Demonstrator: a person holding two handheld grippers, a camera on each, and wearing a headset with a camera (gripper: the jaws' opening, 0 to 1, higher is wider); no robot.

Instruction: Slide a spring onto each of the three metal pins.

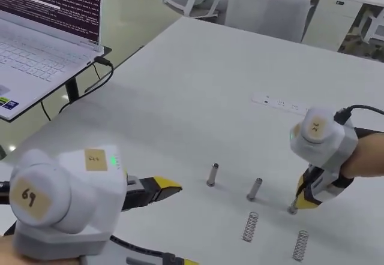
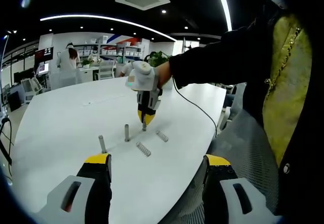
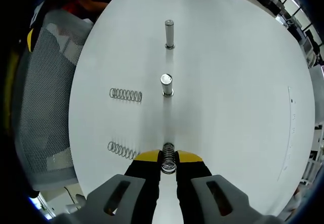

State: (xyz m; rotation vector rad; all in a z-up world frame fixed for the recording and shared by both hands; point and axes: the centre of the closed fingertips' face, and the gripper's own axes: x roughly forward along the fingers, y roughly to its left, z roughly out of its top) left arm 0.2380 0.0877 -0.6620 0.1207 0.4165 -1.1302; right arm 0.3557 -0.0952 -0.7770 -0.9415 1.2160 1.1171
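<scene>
Two bare metal pins [image 1: 212,174] [image 1: 255,189] stand upright in a row on the white table [image 1: 198,97]. My right gripper [image 1: 307,201] sits at the right end of that row, shut on an upright spring [image 3: 168,159] whose foot touches the table. A round metal top shows inside the coil. Ahead of it are the bare pins [image 3: 167,84] [image 3: 169,33]. Two loose springs [image 1: 251,226] [image 1: 301,245] lie flat near the front edge. My left gripper [image 1: 163,187] hovers open at the lower left, with nothing between its fingertips [image 2: 98,159].
An open laptop [image 1: 36,37] stands on a side stand at the far left, its cable [image 1: 99,82] hanging beside the table edge. A white power strip [image 1: 282,104] lies further back. Office chairs [image 1: 264,10] stand beyond the table's far edge.
</scene>
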